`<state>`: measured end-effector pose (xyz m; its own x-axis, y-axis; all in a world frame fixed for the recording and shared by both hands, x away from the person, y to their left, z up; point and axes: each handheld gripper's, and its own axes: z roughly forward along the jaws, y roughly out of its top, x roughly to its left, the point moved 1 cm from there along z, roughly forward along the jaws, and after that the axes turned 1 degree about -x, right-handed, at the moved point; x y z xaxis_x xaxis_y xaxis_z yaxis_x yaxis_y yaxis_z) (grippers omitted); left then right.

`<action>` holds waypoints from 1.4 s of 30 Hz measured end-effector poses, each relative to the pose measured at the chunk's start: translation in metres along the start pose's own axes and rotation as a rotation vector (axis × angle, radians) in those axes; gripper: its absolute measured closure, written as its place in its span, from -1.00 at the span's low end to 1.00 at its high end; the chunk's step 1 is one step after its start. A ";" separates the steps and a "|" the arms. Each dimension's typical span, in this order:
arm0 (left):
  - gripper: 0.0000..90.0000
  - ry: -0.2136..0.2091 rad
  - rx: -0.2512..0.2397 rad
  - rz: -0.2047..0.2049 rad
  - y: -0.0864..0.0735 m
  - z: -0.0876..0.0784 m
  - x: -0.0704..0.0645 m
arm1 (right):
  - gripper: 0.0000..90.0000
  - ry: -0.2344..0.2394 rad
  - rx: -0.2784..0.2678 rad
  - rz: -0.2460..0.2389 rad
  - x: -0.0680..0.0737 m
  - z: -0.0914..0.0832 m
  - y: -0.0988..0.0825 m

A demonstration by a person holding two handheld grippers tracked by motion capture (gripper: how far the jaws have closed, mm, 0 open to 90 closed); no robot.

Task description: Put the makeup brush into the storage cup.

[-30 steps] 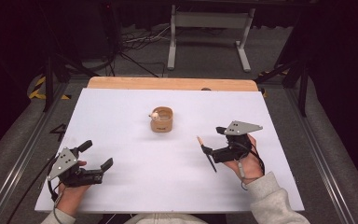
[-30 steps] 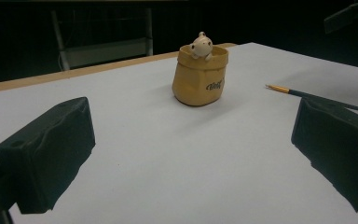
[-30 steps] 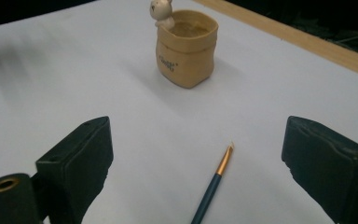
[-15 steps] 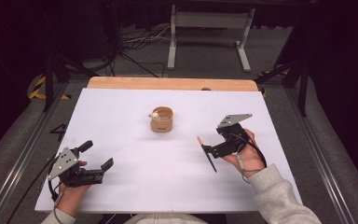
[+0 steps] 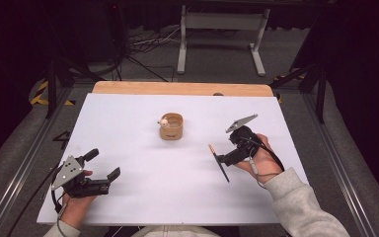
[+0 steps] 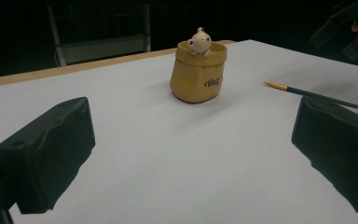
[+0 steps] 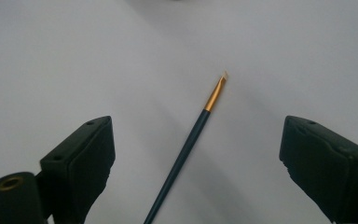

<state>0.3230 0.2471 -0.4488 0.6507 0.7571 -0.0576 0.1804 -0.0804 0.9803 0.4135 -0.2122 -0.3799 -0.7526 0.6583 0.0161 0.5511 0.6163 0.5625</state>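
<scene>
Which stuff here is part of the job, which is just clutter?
In play:
- paintbrush, flat on the table between the open right gripper jaws
- bag-shaped pot with a figurine at its rim

Just around:
- metal stand behind the table
- floor cables

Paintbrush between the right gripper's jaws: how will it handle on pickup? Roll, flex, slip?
The paintbrush looks thin and round, so it probably rolls if nudged on the flat white table. Slim, straight handle: likely light and fairly stiff. It lies flat, so the open right gripper may struggle to get under it.
</scene>
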 end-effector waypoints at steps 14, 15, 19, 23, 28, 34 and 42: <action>-1.00 0.002 -0.005 0.003 0.000 0.000 0.000 | -0.68 0.010 0.132 -0.017 0.002 0.006 0.009; -1.00 0.002 -0.006 0.002 0.000 -0.001 0.001 | -0.68 0.009 0.141 -0.022 0.002 0.007 0.010; -1.00 0.001 -0.007 0.000 0.000 -0.001 0.001 | -0.68 0.007 0.177 -0.026 0.003 0.010 0.012; -1.00 0.000 -0.005 0.002 0.000 -0.001 0.001 | -0.68 0.003 0.205 -0.030 0.003 0.014 0.014; -1.00 -0.002 -0.001 0.002 0.000 0.000 0.000 | -0.67 0.000 0.238 -0.028 0.003 0.020 0.012; -1.00 -0.003 -0.001 0.000 0.000 0.000 0.000 | -0.57 0.010 0.265 0.013 0.003 0.027 0.009; -1.00 -0.004 -0.002 0.000 0.000 0.000 0.000 | -0.47 0.006 0.296 0.027 0.004 0.037 0.004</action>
<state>0.3229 0.2467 -0.4489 0.6536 0.7546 -0.0581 0.1788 -0.0793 0.9807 0.4258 -0.1916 -0.4081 -0.7375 0.6746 0.0330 0.6518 0.6980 0.2966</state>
